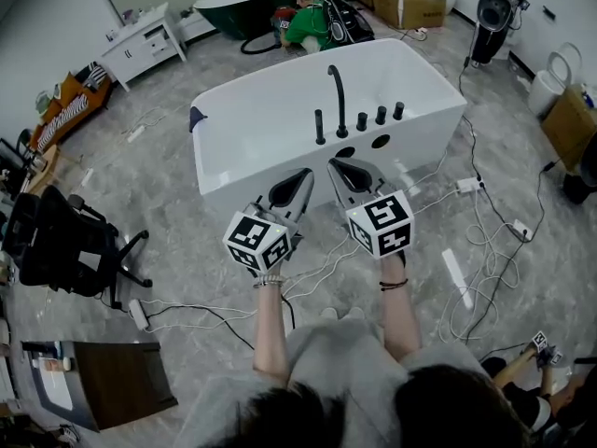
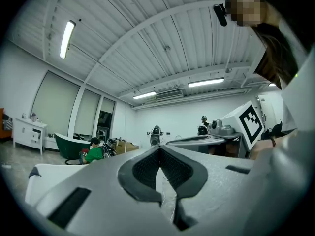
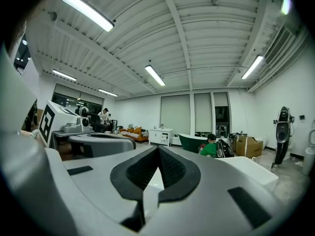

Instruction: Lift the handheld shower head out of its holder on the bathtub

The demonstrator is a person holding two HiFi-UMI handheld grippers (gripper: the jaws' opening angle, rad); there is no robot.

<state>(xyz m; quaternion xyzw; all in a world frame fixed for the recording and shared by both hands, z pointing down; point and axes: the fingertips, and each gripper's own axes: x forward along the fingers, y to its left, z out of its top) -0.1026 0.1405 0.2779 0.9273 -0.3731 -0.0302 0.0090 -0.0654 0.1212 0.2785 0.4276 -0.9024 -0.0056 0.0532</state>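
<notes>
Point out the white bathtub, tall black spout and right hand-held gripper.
white bathtub [image 1: 261, 133], head view, bare inner wall
tall black spout [image 1: 340, 101], head view, middle of its stem
right hand-held gripper [image 1: 336, 164], head view, tips of its closed jaws

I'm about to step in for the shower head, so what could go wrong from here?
The left tool and right tool are shut and short of the bathtub; one must open before gripping. The handheld shower head stands close beside the curved spout, so a tool could knock that. Cables lie across the floor near your feet: a possible trip.
</notes>
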